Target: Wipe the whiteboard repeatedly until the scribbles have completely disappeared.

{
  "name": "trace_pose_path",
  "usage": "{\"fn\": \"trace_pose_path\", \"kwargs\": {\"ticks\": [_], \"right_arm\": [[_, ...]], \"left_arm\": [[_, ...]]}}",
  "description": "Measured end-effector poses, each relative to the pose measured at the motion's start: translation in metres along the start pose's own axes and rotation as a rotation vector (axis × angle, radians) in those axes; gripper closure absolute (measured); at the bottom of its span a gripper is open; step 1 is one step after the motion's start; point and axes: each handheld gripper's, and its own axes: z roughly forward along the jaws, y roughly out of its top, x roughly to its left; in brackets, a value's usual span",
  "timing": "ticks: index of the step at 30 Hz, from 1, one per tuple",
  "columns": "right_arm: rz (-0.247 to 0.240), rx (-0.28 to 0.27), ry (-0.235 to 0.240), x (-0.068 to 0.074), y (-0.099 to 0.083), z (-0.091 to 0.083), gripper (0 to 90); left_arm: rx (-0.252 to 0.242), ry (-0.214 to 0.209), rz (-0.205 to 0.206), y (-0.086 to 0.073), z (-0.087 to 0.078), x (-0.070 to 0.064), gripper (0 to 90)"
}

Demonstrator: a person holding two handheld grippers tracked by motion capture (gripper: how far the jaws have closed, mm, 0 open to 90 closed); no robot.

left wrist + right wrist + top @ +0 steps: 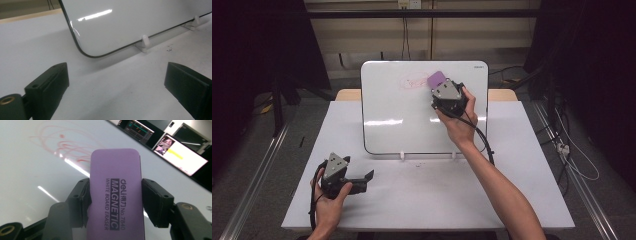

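On the white tabletop point(422, 200) the whiteboard point(392, 120) stands propped, right tongs point(115, 202) clamped on the purple eraser point(116, 195) just beside the red scribble point(412, 82), long axis pointing up-board, while the left tongs point(115, 85) sit gaping and idle.

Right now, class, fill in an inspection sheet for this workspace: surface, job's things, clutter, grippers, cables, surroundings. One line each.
Surface: white table, a few dark specks near the board's feet.
Job's things: whiteboard standing on small white feet, with red scribbles near its top; purple eraser labelled for whiteboards.
Clutter: nothing seen.
Grippers: right gripper shut on the eraser, at the board by the scribbles; left gripper open, low over the table in front of the board.
Cables: one black cable trails from the right gripper; more lie on the floor at right.
Surroundings: dark room, metal rails on the floor either side.
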Motion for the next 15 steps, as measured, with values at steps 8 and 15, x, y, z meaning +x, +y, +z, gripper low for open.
{"fn": "trace_pose_path", "kwargs": {"ticks": [8,15], "right_arm": [[0.004,-0.002,0.018,0.004,0.0,0.001,42.1],[0.064,0.02,-0.083,-0.037,0.004,0.007,42.2]], "left_arm": [[-0.009,0.003,-0.011,-0.001,-0.001,0.002,4.9],[-0.006,-0.001,-0.006,-0.001,-0.002,0.0,4.9]]}}
